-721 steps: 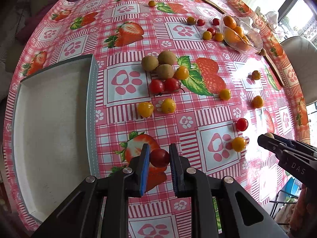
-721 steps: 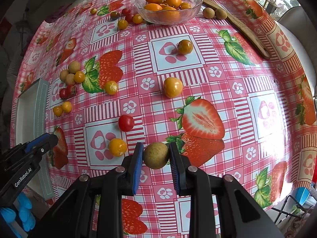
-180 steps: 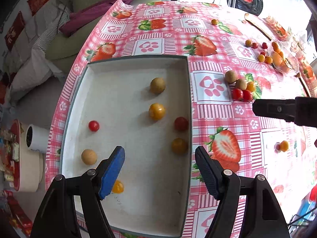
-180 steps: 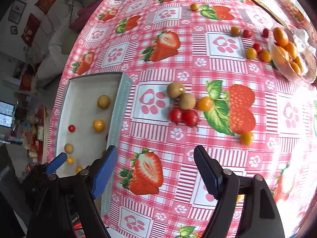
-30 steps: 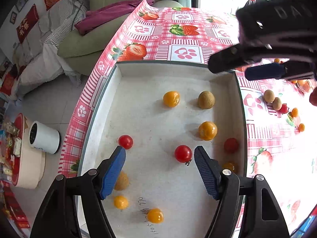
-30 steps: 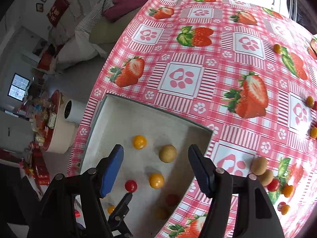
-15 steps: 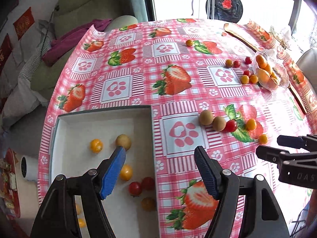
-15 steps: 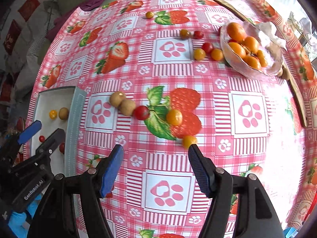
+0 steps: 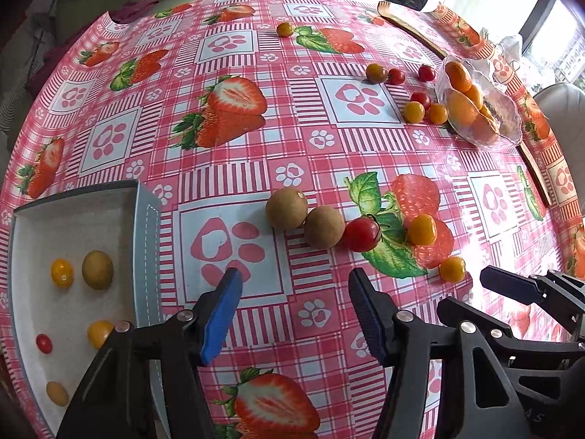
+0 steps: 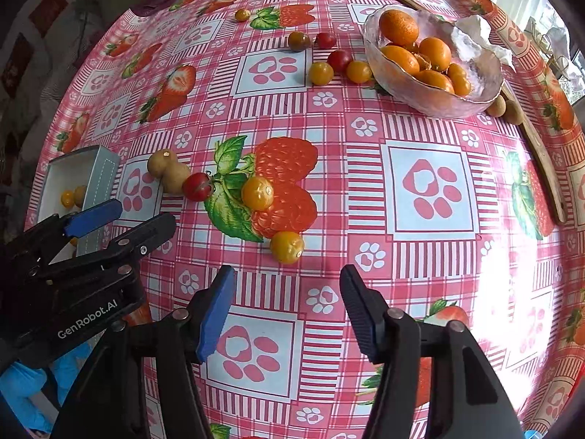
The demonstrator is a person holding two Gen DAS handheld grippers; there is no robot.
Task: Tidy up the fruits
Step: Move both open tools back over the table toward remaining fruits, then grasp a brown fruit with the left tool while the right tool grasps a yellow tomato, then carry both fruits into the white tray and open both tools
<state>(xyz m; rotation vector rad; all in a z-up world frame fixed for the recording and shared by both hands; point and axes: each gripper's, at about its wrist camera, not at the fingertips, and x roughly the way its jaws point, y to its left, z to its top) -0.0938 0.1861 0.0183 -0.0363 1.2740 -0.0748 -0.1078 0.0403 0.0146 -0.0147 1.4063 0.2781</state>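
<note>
My left gripper (image 9: 294, 285) hovers over the pink tablecloth, its jaws closing with nothing between them. Just beyond it lie two brown longans (image 9: 286, 207) (image 9: 324, 226), touching each other, then a red tomato (image 9: 362, 234) and a yellow tomato (image 9: 421, 229). My right gripper (image 10: 287, 281) is also closing on nothing. Another yellow tomato (image 10: 287, 247) sits on the cloth just ahead of its fingertips. At the left the grey tray (image 9: 146, 219) holds several small fruits. Each gripper shows in the other's view: the right gripper (image 9: 464, 292) and the left gripper (image 10: 146, 214).
A glass bowl (image 10: 438, 104) of oranges stands at the far right, with several loose tomatoes (image 10: 321, 72) beside it. Two more longans (image 10: 506, 109) lie behind the bowl by a wooden strip (image 10: 544, 168). A lone tomato (image 9: 285, 29) rests far back.
Both grippers have swung from over the tray to the loose fruit on the cloth and dropped lower. Their jaws have narrowed since half a second ago.
</note>
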